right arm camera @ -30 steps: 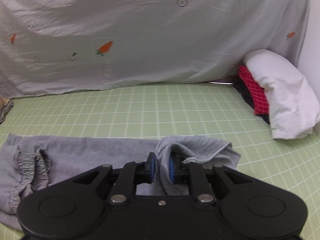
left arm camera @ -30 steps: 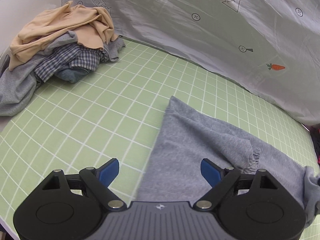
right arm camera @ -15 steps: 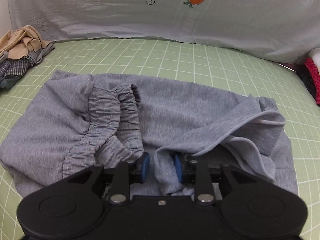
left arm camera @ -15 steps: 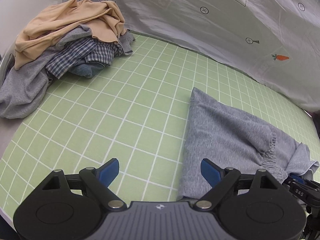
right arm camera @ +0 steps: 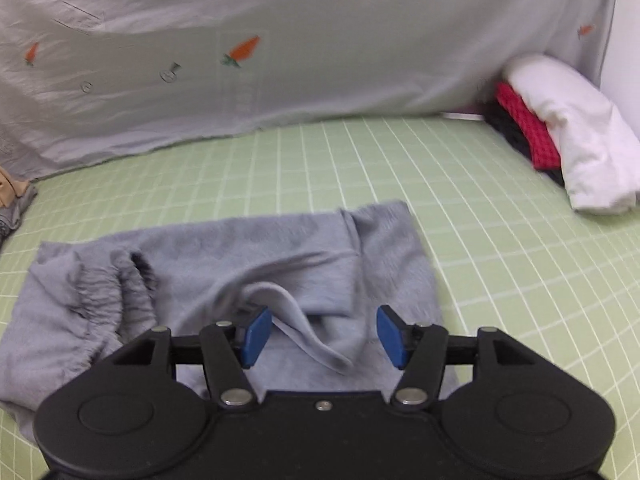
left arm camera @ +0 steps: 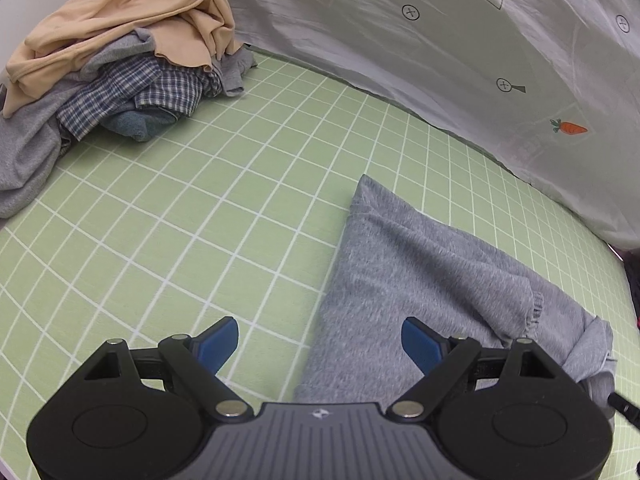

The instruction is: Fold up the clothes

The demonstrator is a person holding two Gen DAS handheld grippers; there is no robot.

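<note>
**A:** What does the garment look like?

**B:** It is a pair of grey sweatpants (right arm camera: pixel 224 264) in soft heathered knit, folded into a rough rectangle and lying on the green grid-patterned sheet (left arm camera: pixel 192 216). In the right wrist view two gathered elastic cuffs (right arm camera: pixel 120 284) sit bunched side by side toward its left end, and a loose flap of the fabric (right arm camera: pixel 304 332) curls up in a ridge near the middle of the near edge. The top surface is creased rather than smooth.

**A:** And the right tool?

**B:** The right tool (right arm camera: pixel 322 336) sits over the near edge of the sweatpants with its jaws opening. The curled flap lies between the blue pads (right arm camera: pixel 390 336), but neither pad presses on it.

**A:** The left one?

**B:** The left tool (left arm camera: pixel 320 344) stands wide apart and has nothing in its grip. Its right pad (left arm camera: pixel 420 346) is over the left end of the sweatpants (left arm camera: pixel 420 268), the other pad over bare sheet, so the fabric's straight edge runs between them.

**A:** What else is around?

**B:** A pile of unfolded clothes (left arm camera: pixel 116 64) lies far left, a peach top on it, with blue plaid and grey pieces beneath. A pale grey cloth printed with carrots (right arm camera: pixel 280 40) hangs along the back. At far right sits a stack of clothes (right arm camera: pixel 568 132), a white piece over red and black ones.
</note>
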